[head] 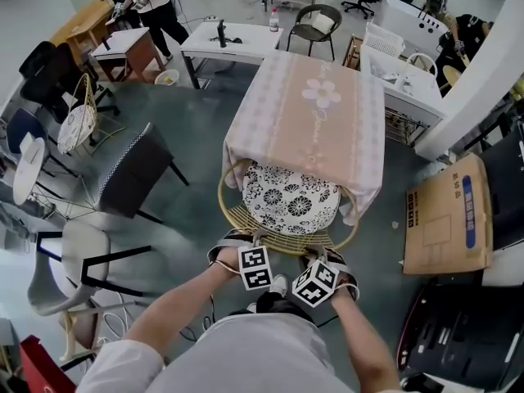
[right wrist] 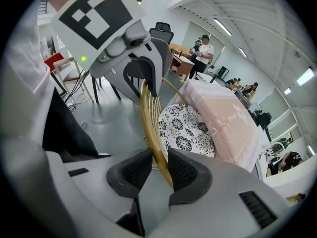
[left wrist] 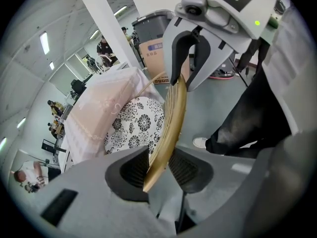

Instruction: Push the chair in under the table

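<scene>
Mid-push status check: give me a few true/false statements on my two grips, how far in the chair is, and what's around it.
1. The left gripper and the right gripper each clamp the golden back rim of the chair. True.
2. The seat is wholly under the table. False: most of the cushion shows in front of the cloth's hanging edge.
3. A pink tablecloth with a flower print covers the table. True.
4. The cushion is plain grey. False: it is white with black flowers.
5. In the head view the cardboard box lies left of the chair. False: it lies at the right.
</scene>
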Motion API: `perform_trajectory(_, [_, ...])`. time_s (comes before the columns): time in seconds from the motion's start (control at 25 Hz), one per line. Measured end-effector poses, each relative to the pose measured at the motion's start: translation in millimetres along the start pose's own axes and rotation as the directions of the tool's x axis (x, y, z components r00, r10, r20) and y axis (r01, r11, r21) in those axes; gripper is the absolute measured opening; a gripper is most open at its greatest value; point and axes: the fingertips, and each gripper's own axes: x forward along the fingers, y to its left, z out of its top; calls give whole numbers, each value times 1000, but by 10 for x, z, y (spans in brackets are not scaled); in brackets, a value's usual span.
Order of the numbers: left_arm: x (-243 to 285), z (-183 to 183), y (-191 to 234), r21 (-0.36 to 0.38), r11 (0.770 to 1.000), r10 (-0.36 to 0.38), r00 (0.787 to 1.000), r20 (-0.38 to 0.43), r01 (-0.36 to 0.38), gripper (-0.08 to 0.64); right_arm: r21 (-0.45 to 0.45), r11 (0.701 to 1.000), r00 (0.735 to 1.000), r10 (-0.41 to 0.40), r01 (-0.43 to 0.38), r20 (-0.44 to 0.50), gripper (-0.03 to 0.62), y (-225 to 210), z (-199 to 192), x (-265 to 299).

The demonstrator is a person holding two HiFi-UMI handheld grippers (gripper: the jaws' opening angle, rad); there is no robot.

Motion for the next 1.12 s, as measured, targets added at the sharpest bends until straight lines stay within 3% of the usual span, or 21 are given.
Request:
perform_trajectory(0.4, [17, -16, -32, -29, 1000, 2, 999, -34, -3, 127, -1, 998, 997, 58, -58, 43, 94, 18, 5, -10])
perform_trajectory(0.8, [-35, -9, -22, -61, 997, 42, 999, 9, -42, 131, 79, 996, 999, -42, 40, 27, 101, 10, 2, -41])
perform_trajectory(1.12, [-257, 2, 0, -138, 987, 100, 988, 115, -83, 150, 165, 978, 991, -131, 124, 33, 104, 35, 85, -200])
